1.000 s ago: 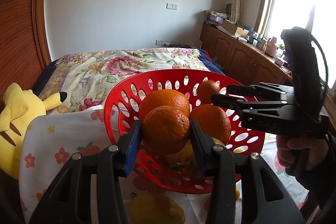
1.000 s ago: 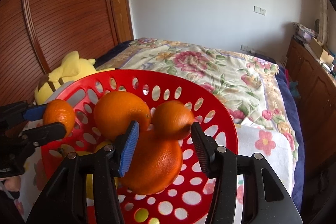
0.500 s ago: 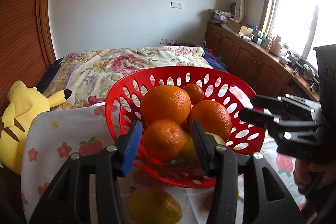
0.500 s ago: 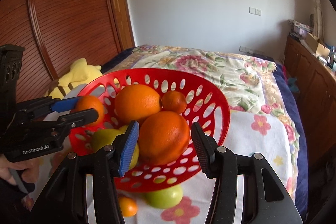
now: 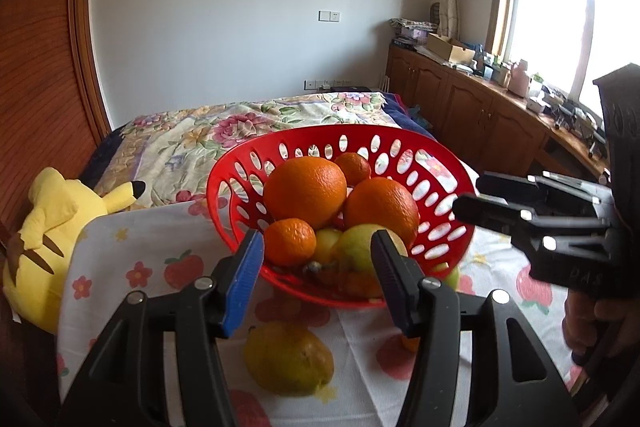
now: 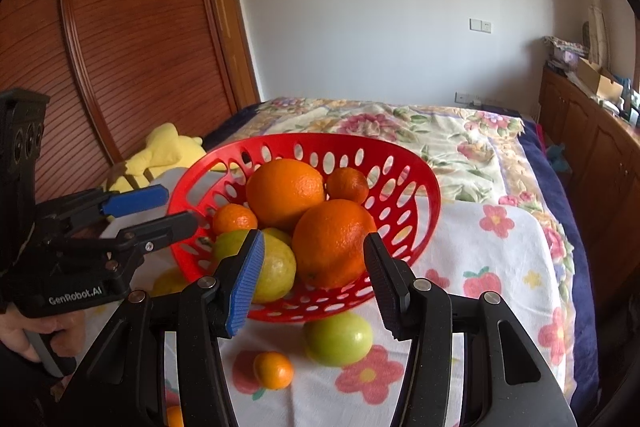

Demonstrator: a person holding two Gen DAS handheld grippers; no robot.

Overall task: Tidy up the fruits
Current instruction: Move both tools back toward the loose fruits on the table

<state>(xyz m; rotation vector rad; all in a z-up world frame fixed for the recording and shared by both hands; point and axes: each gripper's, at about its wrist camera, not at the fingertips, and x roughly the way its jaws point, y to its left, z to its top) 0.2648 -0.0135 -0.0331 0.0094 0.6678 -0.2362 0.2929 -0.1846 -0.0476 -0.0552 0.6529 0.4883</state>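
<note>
A red perforated basket (image 5: pixel 440 163) (image 6: pixel 420 183) stands on a flowered cloth and holds two big oranges (image 5: pixel 305 189) (image 6: pixel 334 243), small mandarins (image 5: pixel 290 241) and yellow-green fruit (image 6: pixel 276 269). My left gripper (image 5: pixel 316 279) is open and empty, in front of the basket's near rim. My right gripper (image 6: pixel 312 275) is open and empty, at the basket's other side. On the cloth lie a yellow fruit (image 5: pixel 288 357), a green fruit (image 6: pixel 338 337) and a small mandarin (image 6: pixel 273 370).
The cloth (image 6: pixel 500 267) covers a small table at the foot of a bed with a floral blanket (image 6: pixel 440 135). A yellow plush toy (image 5: pixel 52 227) lies to the left. Wooden cabinets (image 5: pixel 480 115) run along the right wall.
My left gripper let go of the mandarin into the basket and drew back. My right gripper also drew back from the basket, open throughout.
</note>
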